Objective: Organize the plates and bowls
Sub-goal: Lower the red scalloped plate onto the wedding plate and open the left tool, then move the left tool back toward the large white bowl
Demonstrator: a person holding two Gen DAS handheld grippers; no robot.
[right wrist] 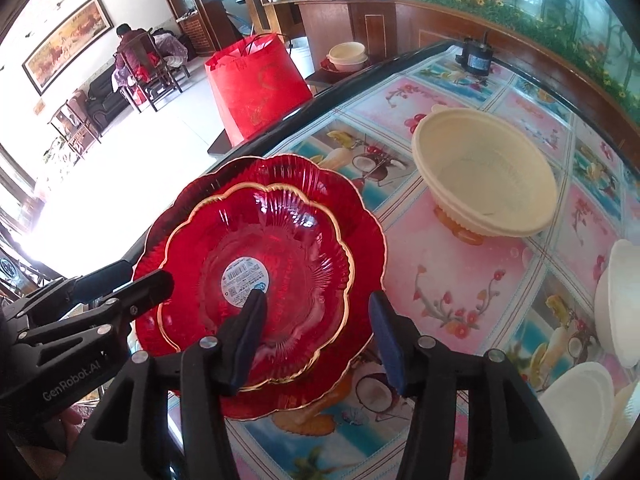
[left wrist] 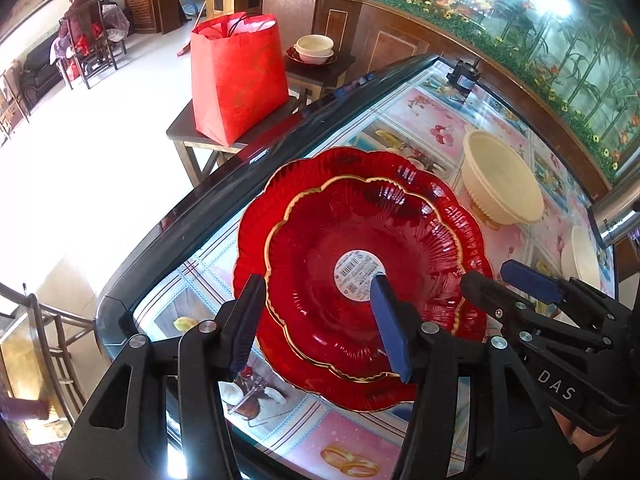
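A small red glass plate with a gold rim [left wrist: 360,272] [right wrist: 256,276] lies stacked on a larger red scalloped plate [left wrist: 260,216] [right wrist: 360,216] near the table's left edge. My left gripper [left wrist: 316,320] is open and straddles the near left rim of the stack. My right gripper [right wrist: 320,332] is open and straddles its near right rim; it also shows in the left wrist view [left wrist: 500,276]. A cream bowl [left wrist: 500,180] [right wrist: 484,180] stands on the table beyond the plates.
White bowls and plates [right wrist: 592,364] sit at the table's right edge. A red bag [left wrist: 238,76] stands on a stool beside the table. A second bowl stack [left wrist: 314,50] sits on a side table. A small black motor [right wrist: 478,58] stands at the far end.
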